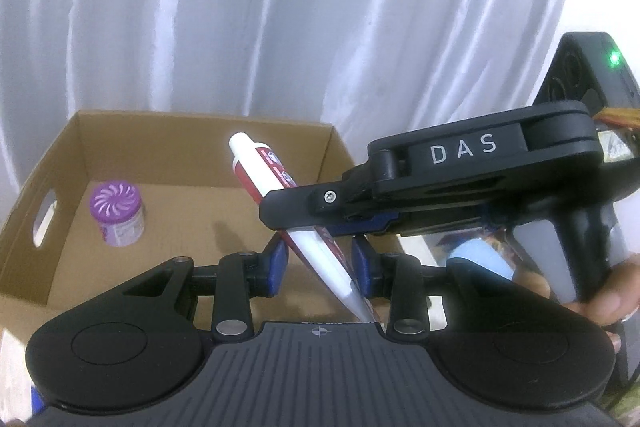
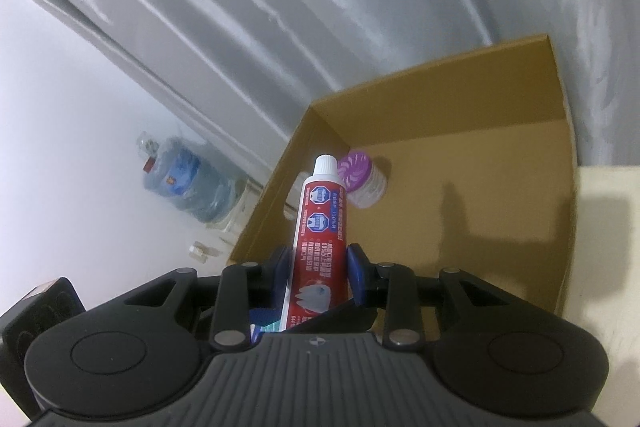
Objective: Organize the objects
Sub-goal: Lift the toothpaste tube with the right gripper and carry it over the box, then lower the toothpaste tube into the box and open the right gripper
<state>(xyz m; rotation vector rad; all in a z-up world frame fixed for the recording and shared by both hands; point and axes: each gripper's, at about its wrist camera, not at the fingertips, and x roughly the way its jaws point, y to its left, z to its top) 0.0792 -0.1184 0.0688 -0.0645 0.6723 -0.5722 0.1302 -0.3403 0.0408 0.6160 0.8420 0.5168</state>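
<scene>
Right gripper clamps the toothpaste tube mid-body, cap pointing up over the cardboard box. Left gripper jaws wide open; tube's crimped tail sits between them, probably not touching. Purple-lidded jar inside box.

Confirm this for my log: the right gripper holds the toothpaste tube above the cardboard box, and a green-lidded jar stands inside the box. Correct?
Not quite: the jar's lid is purple with a white swirl, not green, as the left wrist view shows. The rest stands: the right gripper holds the toothpaste tube above the cardboard box, and the jar stands inside it.
</scene>
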